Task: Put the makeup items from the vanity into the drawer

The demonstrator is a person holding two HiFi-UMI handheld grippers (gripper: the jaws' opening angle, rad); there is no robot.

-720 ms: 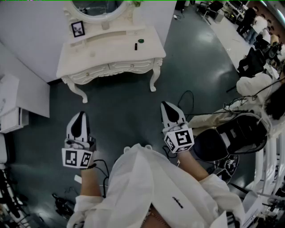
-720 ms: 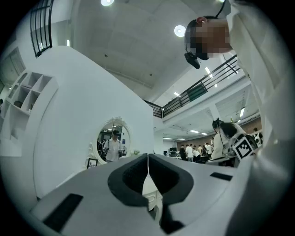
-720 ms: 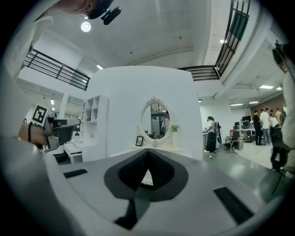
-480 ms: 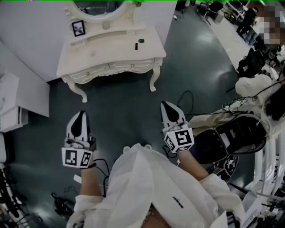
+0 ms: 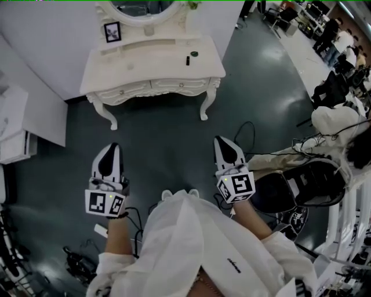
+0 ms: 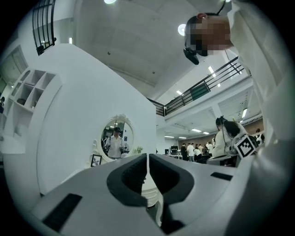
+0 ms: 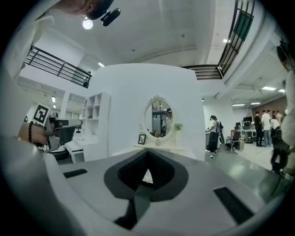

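Note:
The white vanity [image 5: 145, 66] stands against the far wall with an oval mirror [image 5: 144, 7] above it. On its right side lie a small dark stick-shaped makeup item [image 5: 188, 60] and a round dark-green compact [image 5: 194, 54]. Both drawers [image 5: 182, 85] in its front are closed. My left gripper [image 5: 109, 149] and right gripper [image 5: 224, 142] hang well short of the vanity over the dark floor, both shut and empty. In the left gripper view the jaws [image 6: 147, 159] meet; in the right gripper view [image 7: 147, 154] they also meet, with the vanity [image 7: 159, 148] far ahead.
A small framed picture [image 5: 112, 31] stands at the vanity's back left. White furniture [image 5: 14, 125] lines the left wall. Cables [image 5: 246, 130] trail on the floor to the right, beside a dark chair with bags [image 5: 307, 180]. People stand at the far right [image 5: 333, 35].
The head view has shifted: the vanity now sits a little further right and higher in the picture. Both grippers appear slightly lower and stay shut.

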